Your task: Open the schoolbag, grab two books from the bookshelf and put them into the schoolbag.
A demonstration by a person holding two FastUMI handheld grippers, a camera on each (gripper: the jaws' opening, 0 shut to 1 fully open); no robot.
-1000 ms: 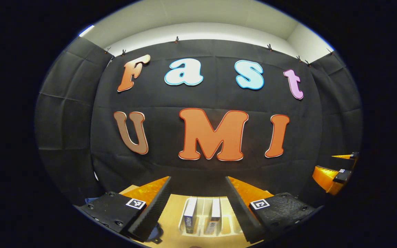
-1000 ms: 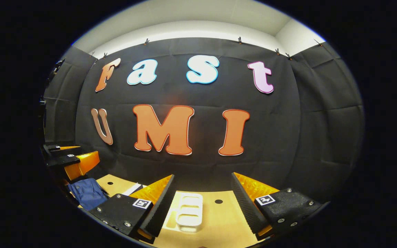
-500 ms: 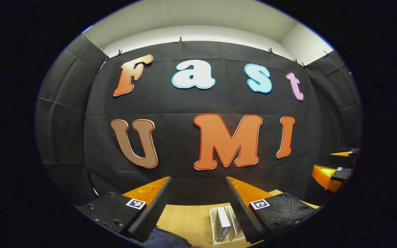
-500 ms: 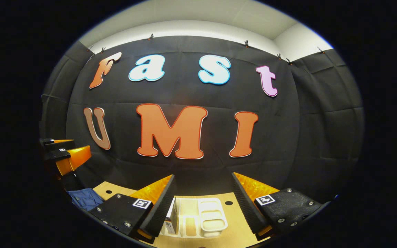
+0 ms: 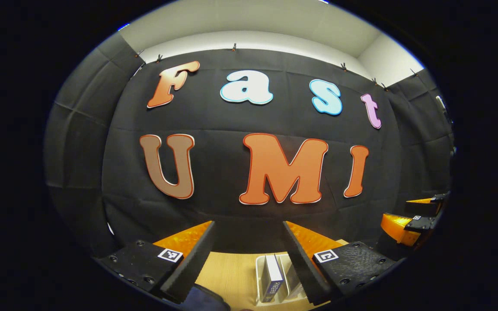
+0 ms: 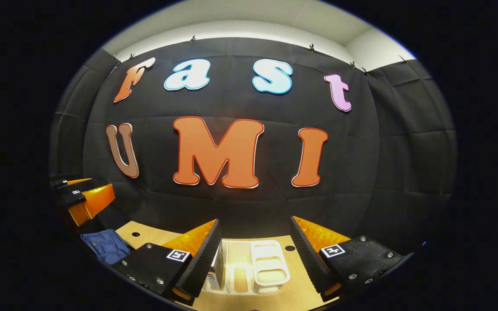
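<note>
Book (image 5: pixel 272 278) in bookshelf (image 6: pixel 269 264), schoolbag (image 6: pixel 106 245) leftward.

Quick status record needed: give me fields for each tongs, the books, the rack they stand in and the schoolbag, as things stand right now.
left tongs: open, holding nothing, above the table
right tongs: open, holding nothing
books: one upright book in the white rack; a second cannot be told for sure
schoolbag: blue, lying on the wooden table to the left of the rack; open or shut cannot be told
books in bag: none seen

Matt wood-grain table (image 6: pixel 294 276); glossy white plastic bookshelf (image 6: pixel 270 270); blue cloth schoolbag (image 6: pixel 106 245).
</note>
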